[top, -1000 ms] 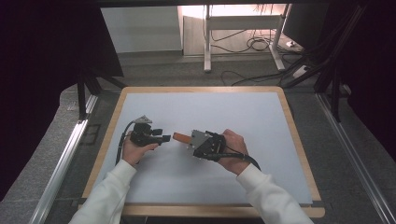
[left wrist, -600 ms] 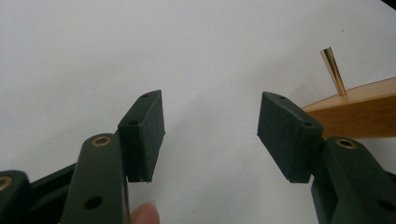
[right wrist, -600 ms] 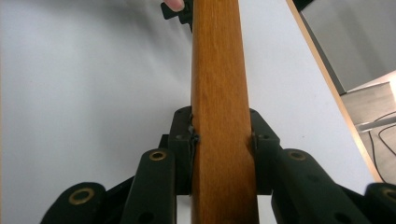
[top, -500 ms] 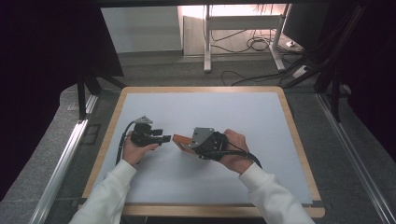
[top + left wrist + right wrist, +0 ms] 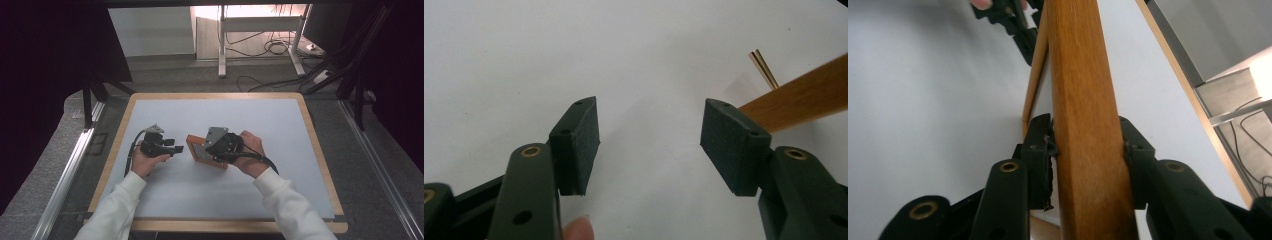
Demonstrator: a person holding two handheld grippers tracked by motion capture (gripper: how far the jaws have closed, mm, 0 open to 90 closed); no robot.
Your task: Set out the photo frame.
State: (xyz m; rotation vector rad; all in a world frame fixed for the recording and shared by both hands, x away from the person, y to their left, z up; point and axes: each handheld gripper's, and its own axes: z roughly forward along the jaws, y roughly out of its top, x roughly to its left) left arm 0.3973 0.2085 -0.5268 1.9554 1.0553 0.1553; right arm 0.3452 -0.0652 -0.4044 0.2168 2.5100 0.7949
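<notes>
Since a second ago your right gripper (image 5: 212, 150) has eased its jaws a bit wider, though the pads still sit against both sides of the wooden frame (image 5: 1088, 125), and that hand has slid slightly toward the table's near edge. The frame sits tilted around the middle of the white table (image 5: 280, 120). Your left gripper (image 5: 649, 140) hasn't budged, jaws apart with nothing between them, just beside the frame's left end.
</notes>
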